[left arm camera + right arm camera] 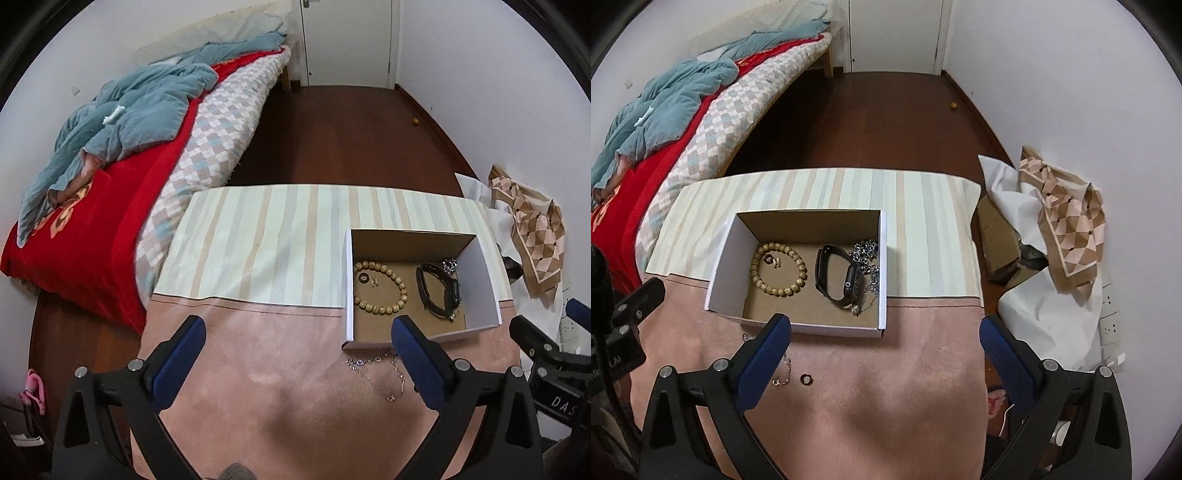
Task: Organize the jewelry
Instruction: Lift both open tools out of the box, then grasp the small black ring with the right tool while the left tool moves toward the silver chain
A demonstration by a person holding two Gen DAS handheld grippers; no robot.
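Observation:
An open cardboard box [484,273] [724,258] sits on the table. Inside lie a wooden bead bracelet [384,308] [796,284], a small dark ring [364,278] [769,258], tiny earrings [374,282], a black watch [443,291] [846,280] and a silver chain [448,265] [866,254]. A thin gold necklace [373,373] [783,376] lies on the pink cloth in front of the box, with a dark ring [806,379] beside it. My left gripper [299,343] is open and empty above the cloth, left of the necklace. My right gripper [886,339] is open and empty in front of the box.
The table [258,240] has a striped cover at the back and pink cloth [886,387] in front. A bed [122,184] with red and blue bedding stands at the left. Crumpled paper and patterned cloth [1067,229] lie on the floor at the right, near a power strip [1108,325].

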